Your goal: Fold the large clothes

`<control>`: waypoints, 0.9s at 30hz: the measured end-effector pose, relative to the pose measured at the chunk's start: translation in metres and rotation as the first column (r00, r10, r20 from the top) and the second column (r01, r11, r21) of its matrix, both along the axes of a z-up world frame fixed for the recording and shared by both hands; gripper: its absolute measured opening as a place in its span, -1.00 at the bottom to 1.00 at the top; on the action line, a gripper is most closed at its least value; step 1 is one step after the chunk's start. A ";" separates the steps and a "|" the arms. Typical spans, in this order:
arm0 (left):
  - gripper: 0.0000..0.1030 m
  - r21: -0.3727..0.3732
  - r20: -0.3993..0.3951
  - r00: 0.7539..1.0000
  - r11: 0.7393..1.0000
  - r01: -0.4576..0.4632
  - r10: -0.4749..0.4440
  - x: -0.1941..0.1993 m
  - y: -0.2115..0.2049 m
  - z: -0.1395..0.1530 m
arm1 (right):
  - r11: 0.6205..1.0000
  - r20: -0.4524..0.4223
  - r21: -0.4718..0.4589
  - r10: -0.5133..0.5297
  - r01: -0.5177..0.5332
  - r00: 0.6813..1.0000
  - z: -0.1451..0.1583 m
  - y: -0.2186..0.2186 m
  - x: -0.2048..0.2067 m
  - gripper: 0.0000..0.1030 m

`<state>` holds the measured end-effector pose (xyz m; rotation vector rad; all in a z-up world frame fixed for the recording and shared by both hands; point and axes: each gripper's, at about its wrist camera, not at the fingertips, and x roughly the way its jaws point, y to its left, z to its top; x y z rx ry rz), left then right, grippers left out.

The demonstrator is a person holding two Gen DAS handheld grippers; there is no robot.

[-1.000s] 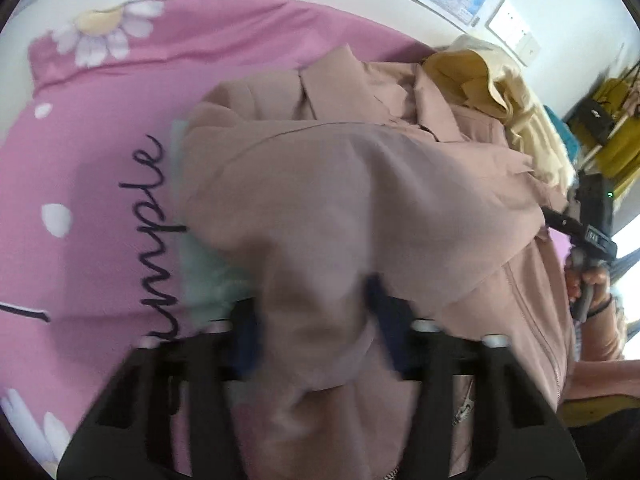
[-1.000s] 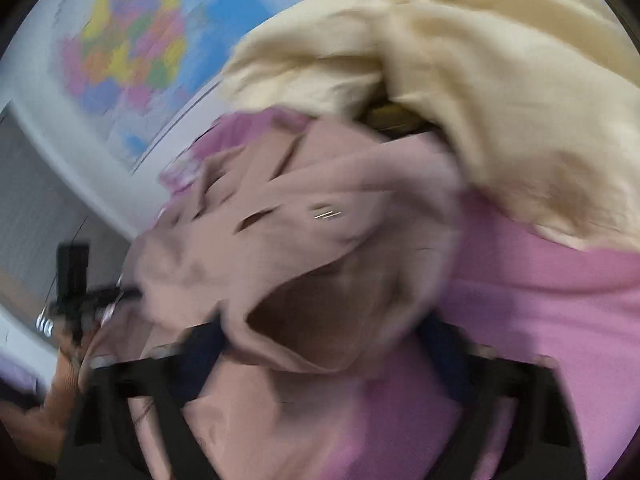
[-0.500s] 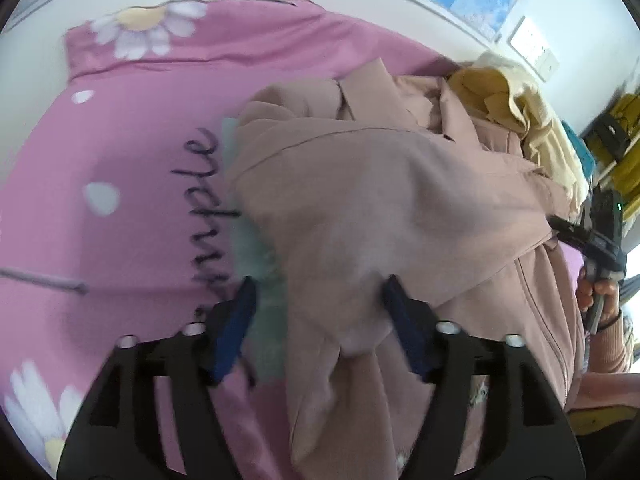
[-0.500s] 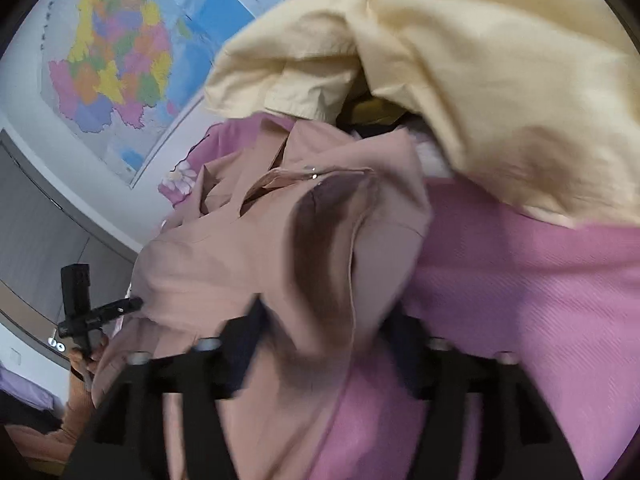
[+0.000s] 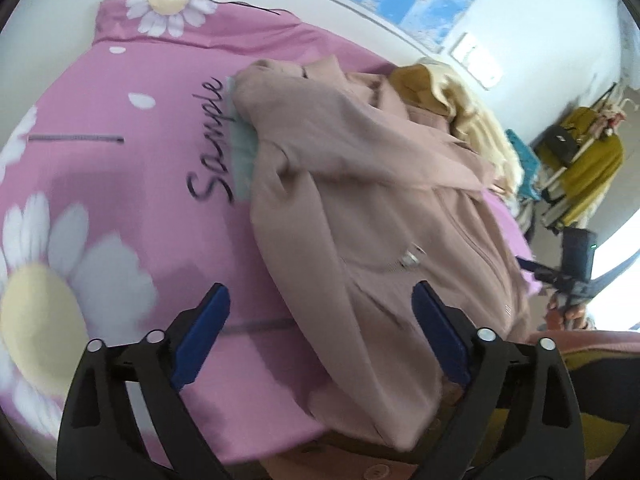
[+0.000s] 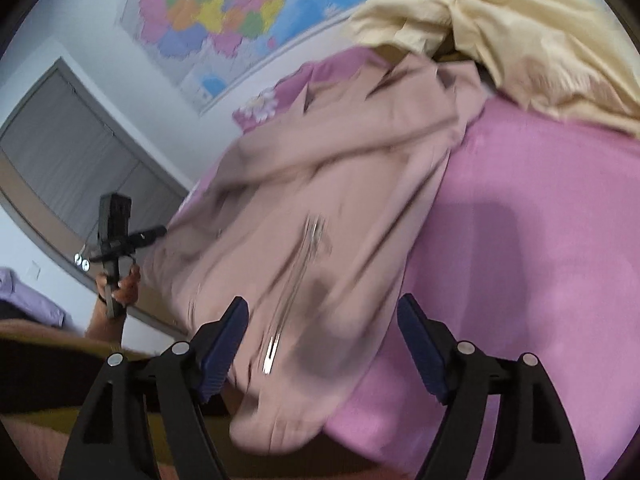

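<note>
A dusty-pink zip jacket (image 5: 360,208) lies on a pink bedsheet (image 5: 120,168), its sleeves folded across the body and its hem hanging over the near edge. In the right wrist view the jacket (image 6: 320,208) shows its zipper. My left gripper (image 5: 320,320) is open and empty above the jacket's lower left edge. My right gripper (image 6: 322,332) is open and empty above the jacket's hem. A pale green cloth (image 5: 242,152) pokes out under the jacket's left side.
A cream-yellow garment pile (image 5: 472,120) lies beyond the jacket; it also shows in the right wrist view (image 6: 520,40). The sheet has daisy prints and the word "Sample". A wall map (image 6: 224,12) hangs behind. A clothes rack (image 5: 580,168) stands at the right.
Both grippers let go of the jacket's sleeves, opened wide and pulled back toward the near edge. The sleeves now lie folded on the jacket's body.
</note>
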<state>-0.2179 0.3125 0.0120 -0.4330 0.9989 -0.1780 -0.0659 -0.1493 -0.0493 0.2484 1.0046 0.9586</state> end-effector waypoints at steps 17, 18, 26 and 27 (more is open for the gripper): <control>-0.72 -0.128 0.063 0.988 0.981 0.148 -0.141 -0.043 -0.058 0.008 | 0.962 0.053 0.266 -0.077 0.061 0.996 0.038 -0.034 -0.031 -0.87; -0.69 -0.140 0.089 0.987 0.979 0.149 -0.137 -0.050 -0.057 0.016 | 0.967 0.083 0.244 -0.102 0.079 0.991 0.044 -0.039 -0.032 -0.87; 0.41 -0.104 0.021 0.998 0.993 0.062 -0.060 -0.069 -0.046 -0.006 | 0.990 -0.079 0.119 -0.064 0.073 0.995 -0.015 -0.025 -0.018 0.35; 0.41 -0.081 0.004 0.999 0.996 0.044 -0.044 -0.065 -0.047 -0.010 | 0.993 -0.080 0.101 -0.052 0.061 0.995 -0.019 -0.023 -0.019 0.35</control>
